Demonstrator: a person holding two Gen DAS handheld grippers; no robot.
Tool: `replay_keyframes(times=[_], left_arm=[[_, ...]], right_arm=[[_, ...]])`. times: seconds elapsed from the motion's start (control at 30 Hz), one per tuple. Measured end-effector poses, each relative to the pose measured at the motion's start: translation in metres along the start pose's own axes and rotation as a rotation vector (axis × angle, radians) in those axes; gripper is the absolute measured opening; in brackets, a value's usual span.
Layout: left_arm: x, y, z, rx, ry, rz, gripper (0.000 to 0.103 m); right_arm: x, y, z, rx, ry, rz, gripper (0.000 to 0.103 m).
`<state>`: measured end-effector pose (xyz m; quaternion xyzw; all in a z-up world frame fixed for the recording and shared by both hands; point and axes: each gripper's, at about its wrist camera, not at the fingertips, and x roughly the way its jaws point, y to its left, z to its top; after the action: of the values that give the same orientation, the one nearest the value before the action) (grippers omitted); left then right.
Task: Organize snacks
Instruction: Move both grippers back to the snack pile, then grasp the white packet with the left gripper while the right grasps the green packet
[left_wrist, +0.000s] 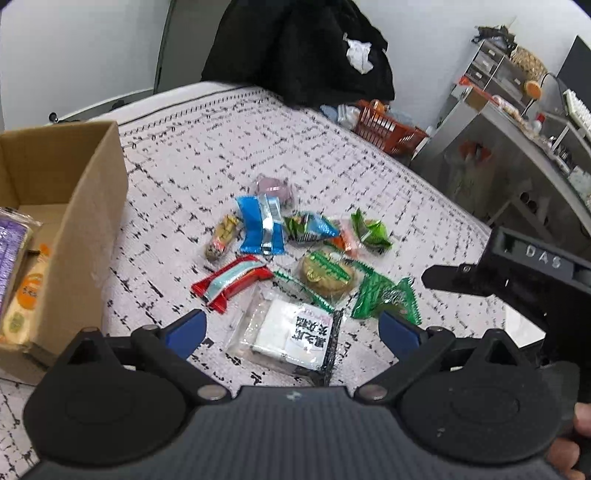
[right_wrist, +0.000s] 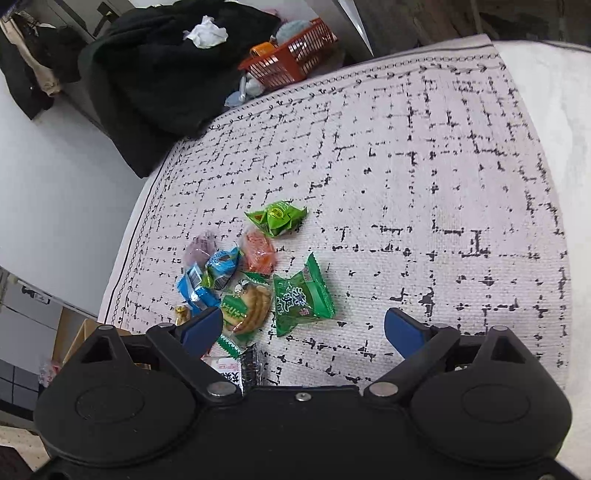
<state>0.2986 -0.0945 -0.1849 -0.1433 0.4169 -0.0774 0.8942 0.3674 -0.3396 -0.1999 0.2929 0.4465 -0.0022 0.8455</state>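
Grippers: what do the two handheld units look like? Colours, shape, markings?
Both match: the left gripper and right gripper have black bodies with two round hubs, silver pivot pins, black linkage arms and blue fingertips. The left's centre panel is ribbed grey. Seen from the left wrist camera, the right gripper's black housing bears raised "DAS" lettering. No cables or sleeves visible.

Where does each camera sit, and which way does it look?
Left wrist: on the left gripper, open, looking forward over the snack pile toward the cardboard box; the right gripper and a hand show.
Right wrist: on the right gripper, open, looking down on the patterned cloth from the pile's other side; only its own fingers show.
Shared: the green packet, the orange basket, the black coat.
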Motion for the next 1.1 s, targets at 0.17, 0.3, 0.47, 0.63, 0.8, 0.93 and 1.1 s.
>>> replay_keyframes(times=[0.17, 0.3, 0.47, 0.63, 0.8, 0.93, 1.1], left_arm=[[0.021, -0.002, -0.005, 0.0, 0.047, 0.045, 0.1], [0.036, 0.0, -0.006, -0.026, 0.076, 0.059, 0.099], [0.051, -0.001, -0.005, -0.037, 0.097, 0.08, 0.096], [0.054, 0.0, -0.003, -0.043, 0.094, 0.084, 0.076], [0.049, 0.0, 0.0, -0.062, 0.097, 0.073, 0.061], [0.041, 0.002, 0.003, -0.081, 0.088, 0.069, 0.056], [0.023, 0.007, 0.008, -0.109, 0.058, 0.06, 0.054]], right_arm=[[0.016, -0.003, 0.001, -0.002, 0.017, -0.007, 0.092], [0.027, -0.004, 0.002, -0.01, 0.041, -0.004, 0.088], [0.039, -0.002, 0.002, -0.04, 0.046, -0.023, 0.085], [0.045, 0.005, 0.002, -0.099, 0.034, -0.035, 0.083], [0.048, 0.01, 0.0, -0.143, 0.026, -0.049, 0.068], [0.048, 0.011, 0.0, -0.139, 0.027, -0.024, 0.044], [0.046, 0.013, 0.0, -0.14, 0.023, -0.022, 0.035]])
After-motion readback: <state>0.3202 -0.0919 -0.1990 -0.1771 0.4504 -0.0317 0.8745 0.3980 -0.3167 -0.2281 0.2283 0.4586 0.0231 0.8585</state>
